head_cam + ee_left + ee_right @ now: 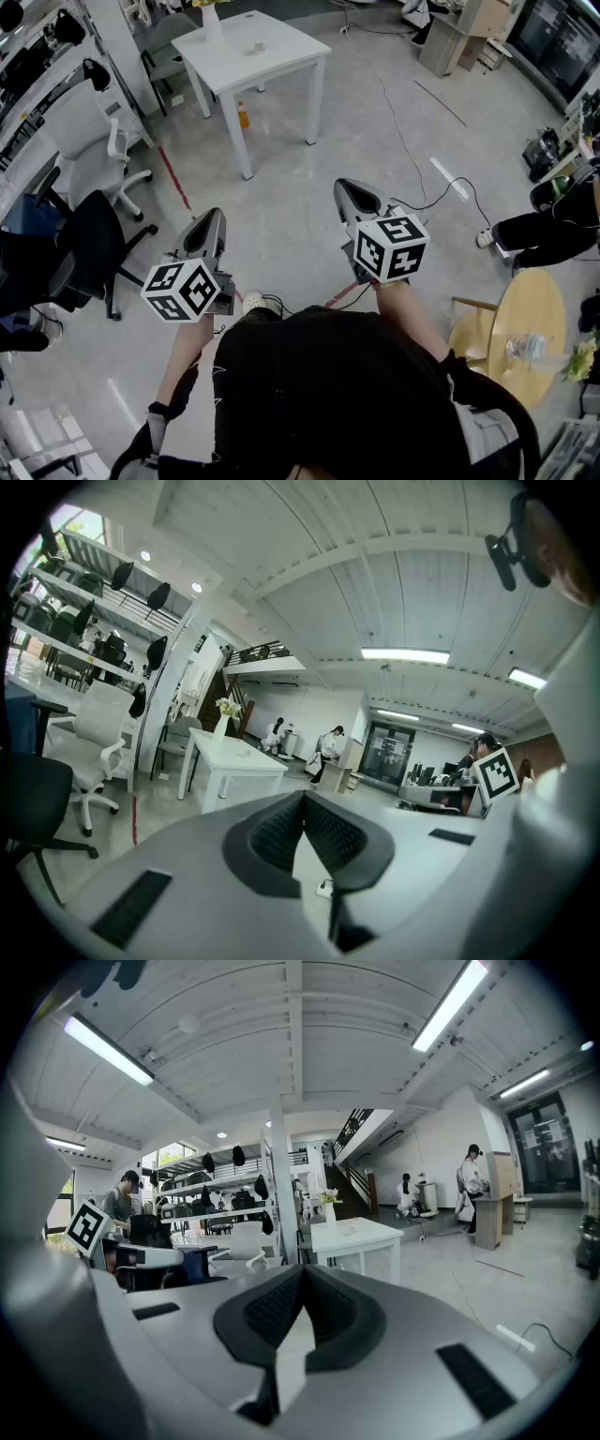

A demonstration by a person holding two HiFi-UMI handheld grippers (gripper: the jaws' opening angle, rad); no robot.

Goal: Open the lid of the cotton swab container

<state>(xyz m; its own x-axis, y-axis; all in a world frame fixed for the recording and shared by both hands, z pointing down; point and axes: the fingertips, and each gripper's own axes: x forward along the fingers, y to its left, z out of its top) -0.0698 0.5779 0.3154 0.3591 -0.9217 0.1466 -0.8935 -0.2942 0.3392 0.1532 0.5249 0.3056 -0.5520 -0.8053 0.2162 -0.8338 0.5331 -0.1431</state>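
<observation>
Both grippers are out in front of the person, over open floor [281,216], and the work hasn't begun; the left gripper [304,803] has its jaws pressed together with nothing between them; the right gripper [302,1283] is the same, jaws closed on air; forearms reach forward from the waist, side by side but apart, both tools pointing ahead and dipping only slightly, marker cubes facing up

Where's the container? The likeliest candidate is a small pale object [255,47] on the white surface [281,61] across the room, near a vase [212,19]; it is too small to confirm as the swab container, and it sits well apart from both grippers

My read on handling: a swab container should be light, smooth plastic, so it will probably skate across the surface if nudged from one side; the body wants a gentle hold low on its wall with one pair of jaws, firm enough to stop it turning, not so hard it flexes; the other jaws should take the lid at its rim or tab; the jaws must open first
</observation>
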